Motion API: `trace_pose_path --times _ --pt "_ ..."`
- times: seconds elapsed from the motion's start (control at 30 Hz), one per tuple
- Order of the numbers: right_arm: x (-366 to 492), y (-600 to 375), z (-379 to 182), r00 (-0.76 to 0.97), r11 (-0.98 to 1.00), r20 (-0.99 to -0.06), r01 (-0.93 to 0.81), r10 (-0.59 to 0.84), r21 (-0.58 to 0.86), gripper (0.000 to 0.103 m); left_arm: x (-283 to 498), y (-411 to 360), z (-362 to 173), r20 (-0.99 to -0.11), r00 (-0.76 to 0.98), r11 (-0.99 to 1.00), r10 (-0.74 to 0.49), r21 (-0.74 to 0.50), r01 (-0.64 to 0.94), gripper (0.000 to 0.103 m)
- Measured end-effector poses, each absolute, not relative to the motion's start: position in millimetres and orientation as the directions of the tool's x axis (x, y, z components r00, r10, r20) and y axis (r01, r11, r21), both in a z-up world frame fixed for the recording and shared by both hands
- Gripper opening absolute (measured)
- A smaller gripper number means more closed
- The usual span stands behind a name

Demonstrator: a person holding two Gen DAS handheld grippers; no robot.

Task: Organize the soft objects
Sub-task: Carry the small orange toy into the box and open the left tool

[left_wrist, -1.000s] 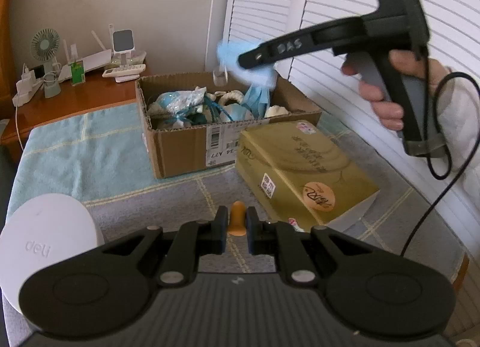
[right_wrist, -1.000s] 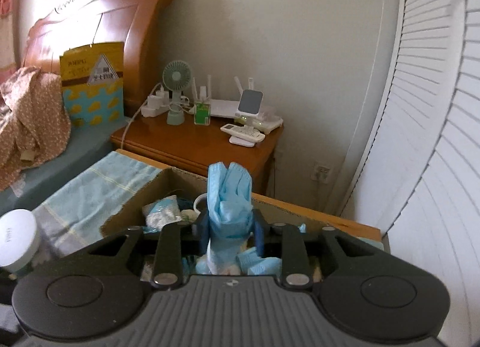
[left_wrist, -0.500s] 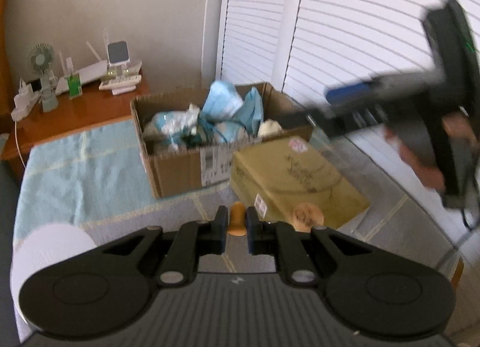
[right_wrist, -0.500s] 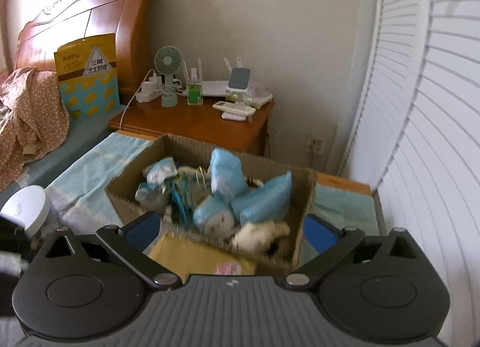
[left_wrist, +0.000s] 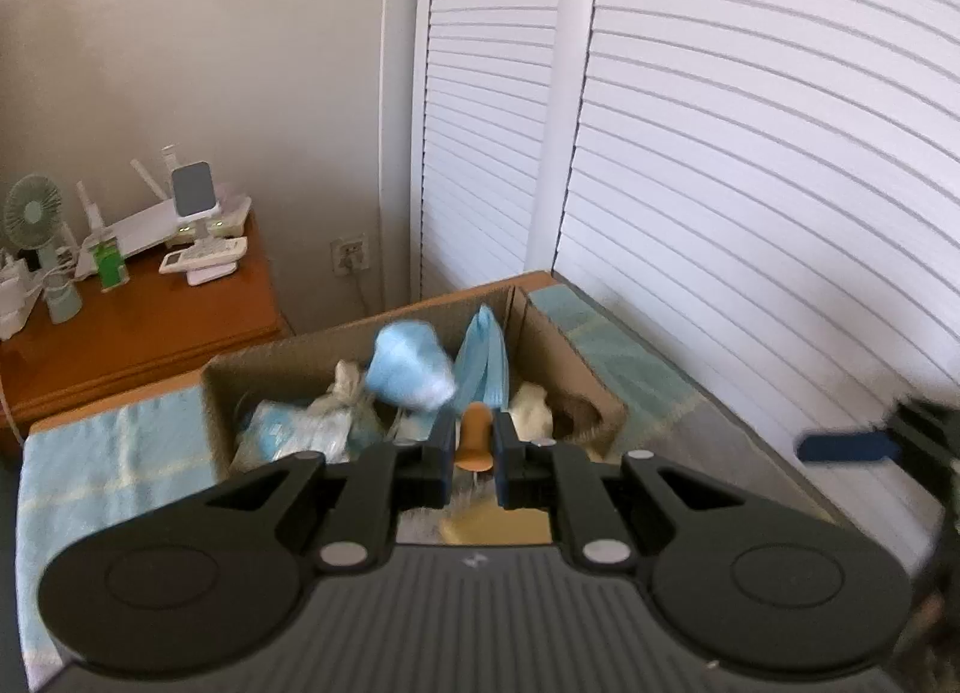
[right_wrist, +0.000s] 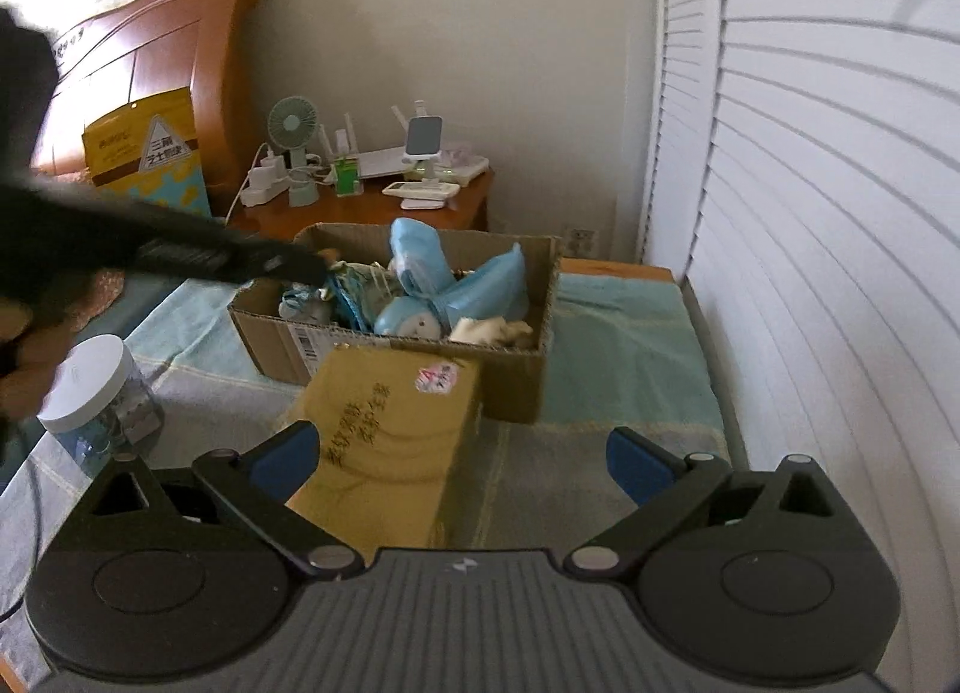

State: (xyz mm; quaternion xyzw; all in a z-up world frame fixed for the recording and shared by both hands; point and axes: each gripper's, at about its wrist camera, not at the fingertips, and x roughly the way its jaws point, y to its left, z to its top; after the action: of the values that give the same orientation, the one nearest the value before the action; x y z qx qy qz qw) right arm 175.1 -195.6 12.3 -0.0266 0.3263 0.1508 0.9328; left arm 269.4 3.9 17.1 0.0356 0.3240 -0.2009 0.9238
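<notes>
My left gripper (left_wrist: 473,447) is shut on a small orange soft piece (left_wrist: 474,436) and hangs over the near rim of the cardboard box (left_wrist: 591,378). In the right wrist view the left gripper (right_wrist: 300,267) reaches in from the left over the cardboard box (right_wrist: 516,387). The box holds light blue cloth bundles (right_wrist: 420,261), a light blue bundle (left_wrist: 408,372) and pale soft items (right_wrist: 489,328). My right gripper (right_wrist: 459,462) stands wide open, drawn back from the box, with nothing gripped; its blue pad (left_wrist: 846,446) shows at the right edge of the left wrist view.
A yellow tissue carton (right_wrist: 390,429) lies in front of the box on the blue-and-grey cloth (right_wrist: 624,345). A white-lidded jar (right_wrist: 90,387) stands at the left. Behind are a wooden nightstand (right_wrist: 372,207) with a fan and gadgets, and white shutters (right_wrist: 810,213) on the right.
My right gripper opened, let the blue cloth drop into the box and drew back. My left gripper, still shut on the orange piece, rose and moved towards the box.
</notes>
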Motion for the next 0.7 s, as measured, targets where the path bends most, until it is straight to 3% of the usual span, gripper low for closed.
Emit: trace_pose_path --times 0.1,0.17,0.23,0.3,0.43,0.7 --pt "175 -201 12 0.743 0.958 -0.62 -0.283 0.253 0.052 0.103 284 -4 12 -0.618 0.716 0.927 -0.326 -0.06 0.371 0.015" --pt "173 -202 12 0.745 0.96 -0.621 -0.275 0.242 0.045 0.103 286 -4 10 -0.623 0.711 0.929 -0.327 -0.074 0.363 0.034" --pt "174 -203 12 0.744 0.962 -0.625 -0.269 0.236 0.043 0.103 279 -1 12 -0.605 0.733 0.936 -0.312 -0.065 0.345 0.078" --pt "173 -202 12 0.745 0.966 -0.63 -0.255 0.221 0.037 0.103 269 2 15 -0.577 0.765 0.946 -0.285 -0.041 0.321 0.095" --pt "174 -199 15 0.741 0.977 -0.65 -0.212 0.169 0.012 0.103 242 11 26 -0.557 0.799 0.963 -0.227 -0.004 0.271 0.102" --pt "175 -176 33 0.704 0.993 -0.708 -0.105 0.043 -0.044 0.103 188 20 40 -0.623 0.776 0.988 -0.101 0.032 0.154 0.102"
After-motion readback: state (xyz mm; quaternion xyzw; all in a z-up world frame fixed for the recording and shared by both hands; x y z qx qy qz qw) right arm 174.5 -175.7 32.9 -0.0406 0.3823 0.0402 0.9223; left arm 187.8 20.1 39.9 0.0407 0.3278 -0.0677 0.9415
